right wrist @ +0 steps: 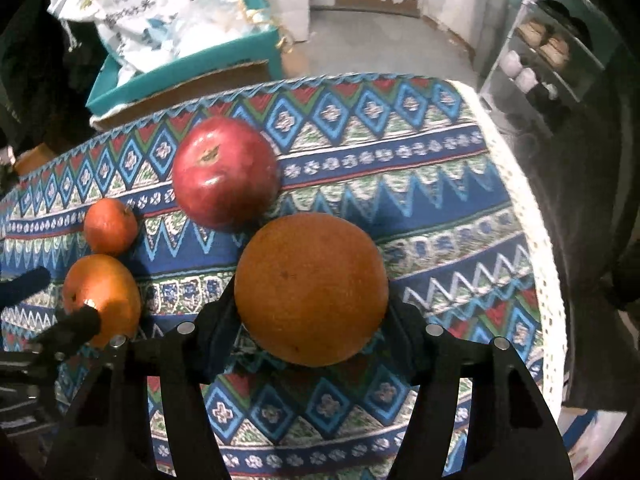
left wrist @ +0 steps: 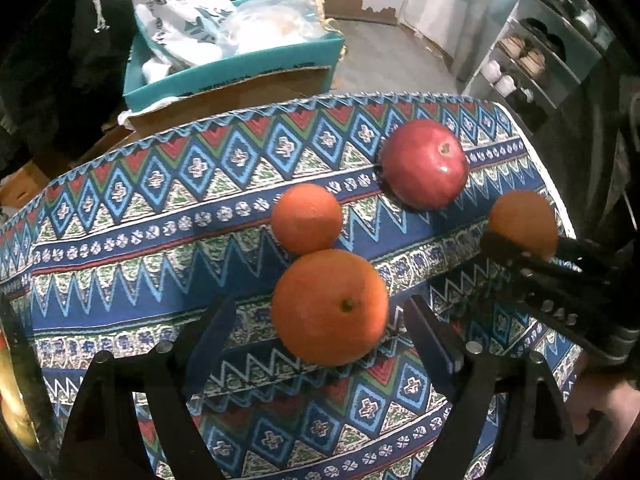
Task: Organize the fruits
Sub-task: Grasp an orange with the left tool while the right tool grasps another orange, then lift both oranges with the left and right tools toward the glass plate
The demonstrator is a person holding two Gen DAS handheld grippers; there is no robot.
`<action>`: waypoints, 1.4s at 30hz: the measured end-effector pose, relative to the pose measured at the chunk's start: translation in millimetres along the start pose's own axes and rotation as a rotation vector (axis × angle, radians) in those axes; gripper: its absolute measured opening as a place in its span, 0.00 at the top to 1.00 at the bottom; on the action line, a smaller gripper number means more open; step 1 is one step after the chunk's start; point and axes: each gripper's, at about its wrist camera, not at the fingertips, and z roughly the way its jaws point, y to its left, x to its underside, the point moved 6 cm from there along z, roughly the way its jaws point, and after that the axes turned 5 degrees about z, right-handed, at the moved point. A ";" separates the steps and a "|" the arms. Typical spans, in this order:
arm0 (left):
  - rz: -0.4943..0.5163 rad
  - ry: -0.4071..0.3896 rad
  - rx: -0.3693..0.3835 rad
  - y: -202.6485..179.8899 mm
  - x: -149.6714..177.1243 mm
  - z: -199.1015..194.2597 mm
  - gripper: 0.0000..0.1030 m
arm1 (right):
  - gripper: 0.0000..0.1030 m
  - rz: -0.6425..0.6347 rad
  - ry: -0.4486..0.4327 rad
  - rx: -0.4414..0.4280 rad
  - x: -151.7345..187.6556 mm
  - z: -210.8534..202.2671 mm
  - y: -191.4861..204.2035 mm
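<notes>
On the patterned tablecloth (left wrist: 160, 220) lie a red apple (left wrist: 425, 164), a small orange (left wrist: 307, 218) and a bigger orange (left wrist: 330, 306). My left gripper (left wrist: 320, 304) straddles the bigger orange, open, with a gap between each finger and the fruit. To the right, my right gripper (left wrist: 524, 248) grips another orange (left wrist: 522, 222). In the right wrist view this orange (right wrist: 311, 288) fills the right gripper (right wrist: 312, 300), both pads pressing its sides. The apple (right wrist: 226, 172) sits just behind it. At far left are the small orange (right wrist: 110, 226) and the bigger orange (right wrist: 102, 296), flanked by the left gripper (right wrist: 54, 302).
A teal box (left wrist: 240, 68) with white bags stands beyond the table's far edge, with cardboard (left wrist: 224, 96) against it. A shelf rack (left wrist: 532, 60) with shoes is at the far right. The cloth's white-trimmed right edge (right wrist: 536, 240) runs close to the held orange.
</notes>
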 end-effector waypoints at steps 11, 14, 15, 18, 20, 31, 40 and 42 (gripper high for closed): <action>0.017 0.032 -0.035 -3.9 4.2 23.9 0.19 | 0.38 -0.019 -0.022 0.064 5.1 -8.5 -3.6; 0.035 0.040 -0.033 -5.5 5.6 27.7 0.25 | 0.38 -0.025 -0.019 0.061 6.5 -8.7 -1.1; 0.038 0.046 -0.024 -6.8 6.1 29.2 0.28 | 0.37 -0.026 -0.019 0.059 7.1 -8.9 -0.6; 0.041 0.045 -0.006 -8.8 7.0 29.0 0.32 | 0.37 -0.028 -0.019 0.053 7.2 -9.8 1.9; 0.051 0.045 -0.012 -9.2 8.5 27.8 0.33 | 0.37 -0.032 -0.020 0.052 6.7 -10.7 3.3; 0.063 0.015 -0.040 0.9 18.9 2.4 0.33 | 0.38 -0.046 -0.058 0.041 2.1 -25.4 15.1; 0.052 -0.050 -0.063 21.7 19.4 -37.1 0.33 | 0.38 -0.075 -0.094 0.016 -2.4 -42.8 32.1; 0.049 -0.064 -0.069 25.8 19.3 -45.3 0.33 | 0.38 -0.082 -0.105 0.013 -3.3 -48.3 35.8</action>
